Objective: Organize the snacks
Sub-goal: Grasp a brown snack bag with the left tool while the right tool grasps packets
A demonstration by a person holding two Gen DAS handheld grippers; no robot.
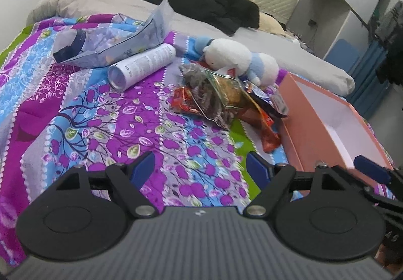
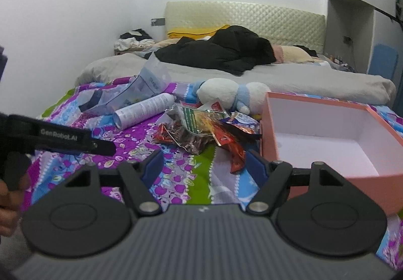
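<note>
Snack packets (image 1: pixel 221 96) all lie heaped on the floral bedspread (image 1: pixel 105 113) beside my empty pink box (image 2: pixel 327 133), nothing sorted yet, both my left gripper (image 1: pixel 196 169) and right gripper (image 2: pixel 204 166) gaping wide, holding nothing.

Snack packets (image 1: pixel 221 101) overlap in a heap, so their count and printed labels cannot be read. The pink box (image 1: pixel 302 113) is cut by the right edge in the left wrist view; its near wall is hidden behind the gripper body. The white tube (image 2: pixel 144 110) bears print too small to read.
</note>
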